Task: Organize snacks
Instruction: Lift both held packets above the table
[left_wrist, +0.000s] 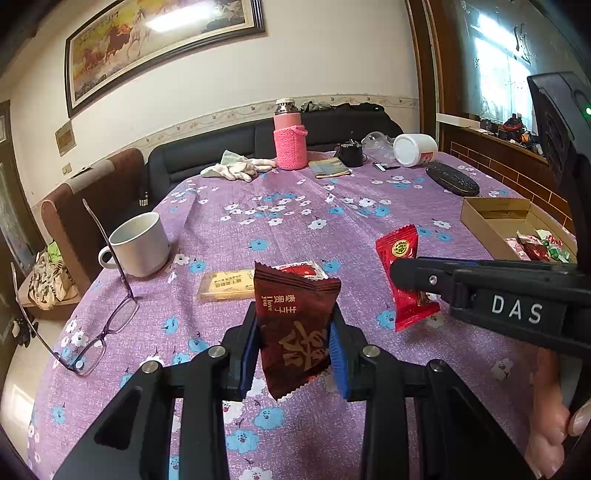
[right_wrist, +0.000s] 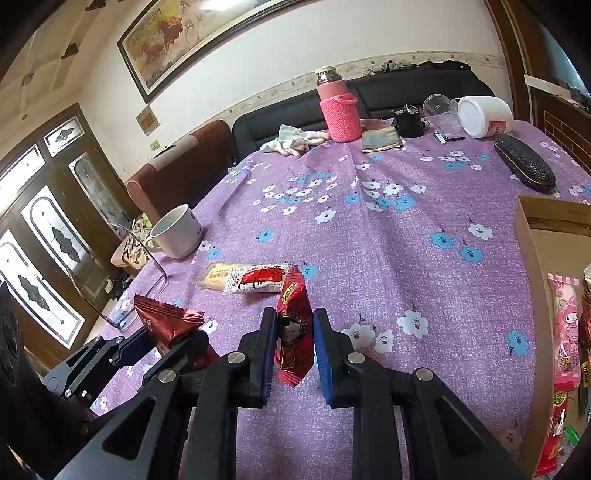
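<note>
Purple floral tablecloth (left_wrist: 295, 229). White mug (left_wrist: 142, 245) at left edge; glasses (left_wrist: 110, 317) just beside it, one arm raised. Far end: pink flask (left_wrist: 290, 136) upright in knitted sleeve, white gloves (left_wrist: 240, 168) to its left, white jar (left_wrist: 415, 149) on its side, dark case (left_wrist: 452, 181) near it.

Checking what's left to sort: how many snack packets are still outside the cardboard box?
4: dark red packet in the left tool, bright red packet in the right tool, biscuit pack and white-red packet on the tablecloth.
</note>
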